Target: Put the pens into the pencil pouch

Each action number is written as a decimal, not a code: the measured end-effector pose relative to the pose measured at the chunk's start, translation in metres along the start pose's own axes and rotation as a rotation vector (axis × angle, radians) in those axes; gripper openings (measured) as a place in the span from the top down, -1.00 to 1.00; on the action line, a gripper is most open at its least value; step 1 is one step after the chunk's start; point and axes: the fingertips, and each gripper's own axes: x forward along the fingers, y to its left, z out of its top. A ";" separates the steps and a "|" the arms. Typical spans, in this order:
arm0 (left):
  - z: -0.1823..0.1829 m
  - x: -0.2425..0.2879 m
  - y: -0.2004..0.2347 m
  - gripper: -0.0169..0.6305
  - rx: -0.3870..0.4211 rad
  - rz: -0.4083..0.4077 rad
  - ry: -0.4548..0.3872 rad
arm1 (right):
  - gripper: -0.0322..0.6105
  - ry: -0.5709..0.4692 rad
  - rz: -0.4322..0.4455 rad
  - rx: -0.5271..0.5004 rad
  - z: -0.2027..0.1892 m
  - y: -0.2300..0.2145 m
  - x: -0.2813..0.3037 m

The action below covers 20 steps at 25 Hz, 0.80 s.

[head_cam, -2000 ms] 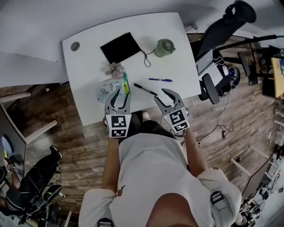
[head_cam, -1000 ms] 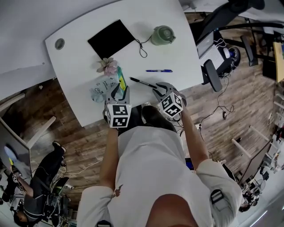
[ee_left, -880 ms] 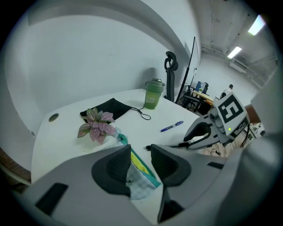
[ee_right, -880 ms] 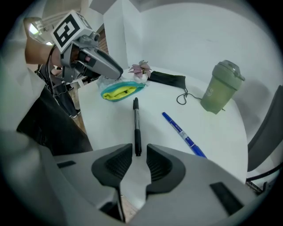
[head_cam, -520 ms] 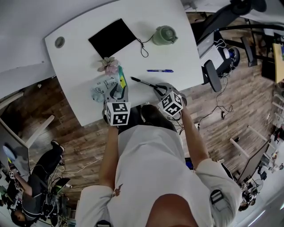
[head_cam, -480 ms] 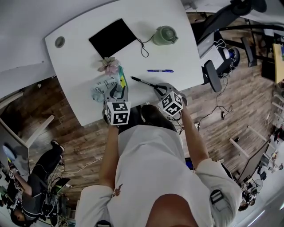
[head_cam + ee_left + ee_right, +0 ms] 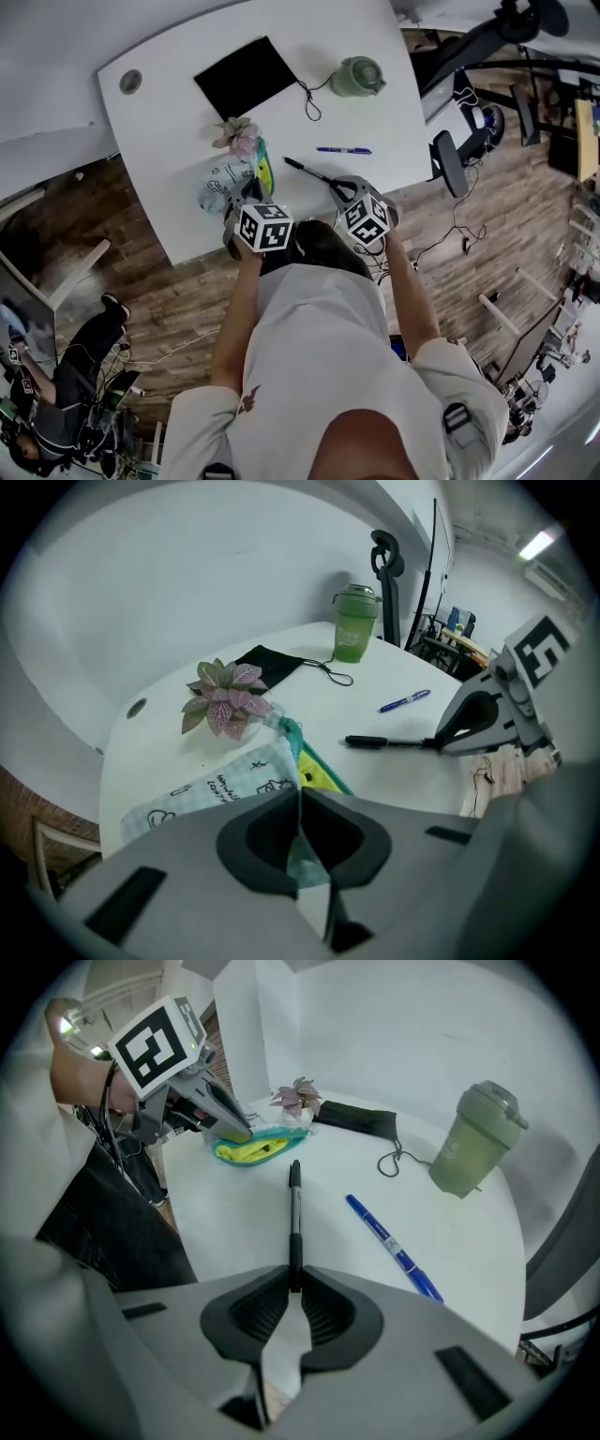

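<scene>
The pale printed pencil pouch (image 7: 223,178) (image 7: 217,782) lies near the table's front edge, its green zip open onto a yellow lining (image 7: 317,774). My left gripper (image 7: 246,194) (image 7: 298,801) is shut on the pouch's near edge, with fabric pinched between the jaws. A black pen (image 7: 309,172) (image 7: 295,1215) lies on the table and points away from me. My right gripper (image 7: 339,191) (image 7: 294,1284) is shut on its near end. Further right, a blue pen (image 7: 344,150) (image 7: 392,1244) lies untouched.
A small pink-leaved plant (image 7: 238,138) stands just behind the pouch. A black flat case (image 7: 247,77) with a cord and a green lidded cup (image 7: 357,77) sit at the back of the white table (image 7: 169,122). An office chair (image 7: 448,159) stands to the right.
My left gripper dropped onto the pouch's near edge and its jaws closed on the fabric. The right jaws closed on the black pen's end without moving away.
</scene>
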 end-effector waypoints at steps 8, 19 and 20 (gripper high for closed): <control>0.013 -0.025 0.005 0.93 -0.105 -0.080 -0.091 | 0.77 -0.043 0.015 -0.019 0.022 0.003 -0.006; 0.026 -0.052 0.017 0.93 -0.240 -0.065 -0.178 | 0.77 -0.104 0.080 -0.184 0.057 0.006 -0.038; 0.027 -0.054 0.018 0.93 -0.250 -0.057 -0.183 | 0.77 -0.108 0.093 -0.206 0.060 0.008 -0.041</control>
